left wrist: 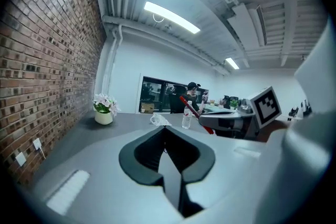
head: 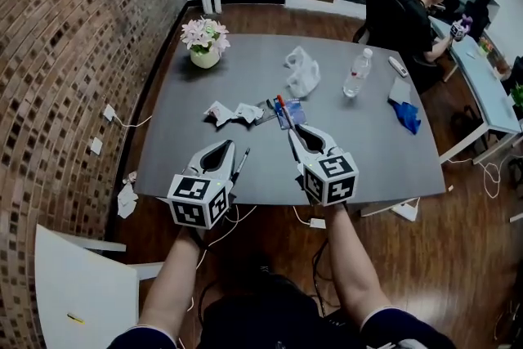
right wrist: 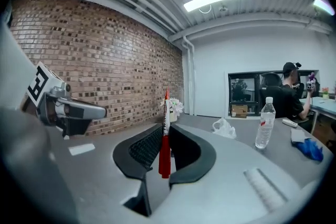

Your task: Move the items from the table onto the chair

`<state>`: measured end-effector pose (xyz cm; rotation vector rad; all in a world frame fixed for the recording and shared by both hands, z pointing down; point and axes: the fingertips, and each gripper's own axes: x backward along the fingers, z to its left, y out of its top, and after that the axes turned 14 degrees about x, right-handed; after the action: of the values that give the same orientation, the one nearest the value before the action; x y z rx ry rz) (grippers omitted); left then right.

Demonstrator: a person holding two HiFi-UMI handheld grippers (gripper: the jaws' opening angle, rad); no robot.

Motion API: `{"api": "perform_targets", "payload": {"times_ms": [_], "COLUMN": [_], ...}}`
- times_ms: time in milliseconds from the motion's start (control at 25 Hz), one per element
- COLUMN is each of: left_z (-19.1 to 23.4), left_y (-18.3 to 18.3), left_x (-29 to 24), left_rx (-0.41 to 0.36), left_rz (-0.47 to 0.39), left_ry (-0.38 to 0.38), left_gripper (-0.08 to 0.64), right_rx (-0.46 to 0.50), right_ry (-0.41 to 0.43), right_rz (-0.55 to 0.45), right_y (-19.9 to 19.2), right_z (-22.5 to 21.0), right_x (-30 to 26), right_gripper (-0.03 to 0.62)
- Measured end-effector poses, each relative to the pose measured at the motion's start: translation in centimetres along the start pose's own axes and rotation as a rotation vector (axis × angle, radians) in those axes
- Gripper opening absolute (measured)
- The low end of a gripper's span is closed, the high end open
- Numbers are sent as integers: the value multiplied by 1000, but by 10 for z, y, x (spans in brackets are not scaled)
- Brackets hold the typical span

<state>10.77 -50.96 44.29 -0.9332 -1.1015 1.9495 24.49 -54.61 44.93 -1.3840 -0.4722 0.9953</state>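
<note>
A brick wall point(head: 65, 53) runs down the left, and the white chair point(head: 82, 290) stands below it on the wooden floor point(head: 458, 257), off the grey tabletop's point(head: 392, 159) near-left corner. The tabletop carries a flower pot point(head: 204, 45), crumpled papers point(head: 233, 113), a plastic bag point(head: 303, 71), a water bottle point(head: 356, 74) and a blue cloth point(head: 406, 115). Over its near edge the left gripper point(head: 221, 148) has its fingers clenched on nothing, the right gripper point(head: 299, 133) has its fingers grasping a red pen point(right wrist: 164, 139), and a person point(head: 421, 12) sits at a desk point(head: 490, 94) far right.

On the table point(head: 368, 151) the flowerpot point(head: 204, 53) stands left, the bottle point(head: 356, 73) right, the bag point(head: 302, 71) between them.
</note>
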Motion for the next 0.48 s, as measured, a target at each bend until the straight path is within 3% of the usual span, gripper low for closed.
{"api": "perform_targets", "payload": {"times_ms": [480], "left_z": [19], "left_y": [-40], "left_x": [-16], "left_rx": [53], "left_rz": [79], "left_ry": [30], "left_gripper": [12], "right_rx": [-33], "right_ry": [98], "right_rz": [377], "right_y": [-144], "right_z": [13], "right_x": [-62], "right_gripper": [46]}}
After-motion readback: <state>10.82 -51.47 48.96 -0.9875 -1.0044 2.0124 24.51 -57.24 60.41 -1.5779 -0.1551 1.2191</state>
